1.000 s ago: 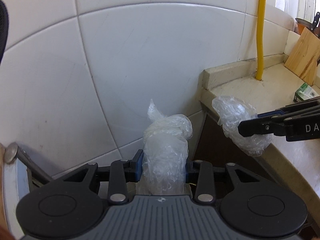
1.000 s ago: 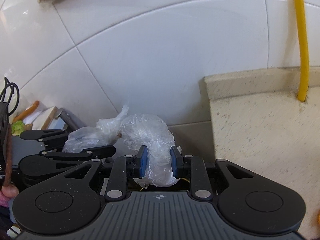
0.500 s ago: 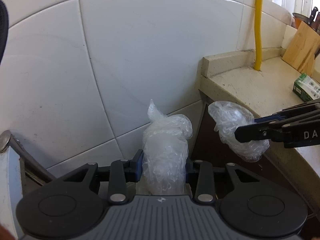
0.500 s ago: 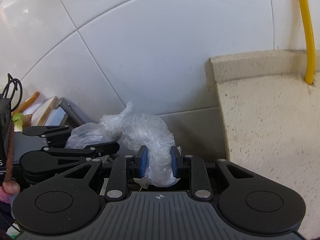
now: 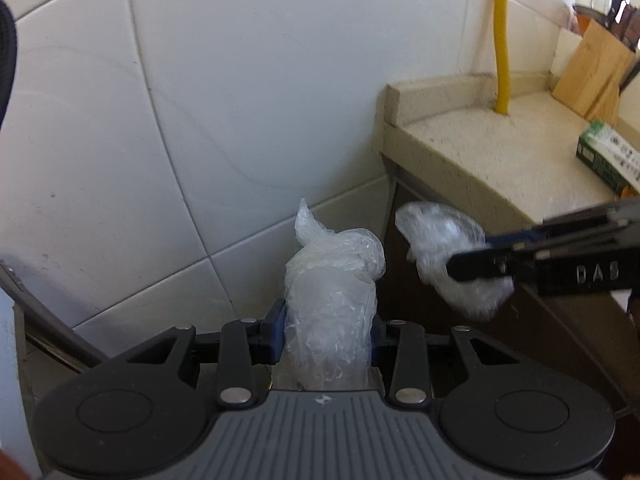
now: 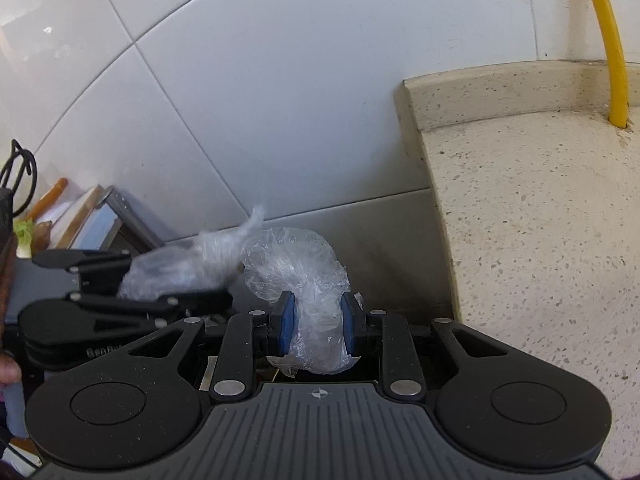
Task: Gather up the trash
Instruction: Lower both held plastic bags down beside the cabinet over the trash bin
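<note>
Jaws: both pairs are closed on crumpled clear plastic; the left gripper [image 5: 326, 332] pinches one plastic wad [image 5: 330, 300] between its blue pads, the right gripper [image 6: 318, 326] pinches the other wad [image 6: 308, 280].
Where the trash is: both wads hang in the air in the gap beside the counter end, near each other, in front of the tiled wall [image 5: 240, 100].
Doing it well: I judge this a carry to a bin not in view; keep both grips firm and steady, since thin film can slip out, and keep the two wads apart so they do not snag.
Wall: large glossy white tiles, thin grey seams.
Counter [image 6: 540, 220]: speckled beige stone, square raised lip.
Pipe [image 5: 502, 40]: smooth yellow, upright, meeting the counter top.
Knife block [image 5: 592, 76]: pale wood, slanted.
Box [image 5: 608, 156]: small green-and-white carton lying on the counter.
Plastic: thin, wrinkled, see-through, very light.
</note>
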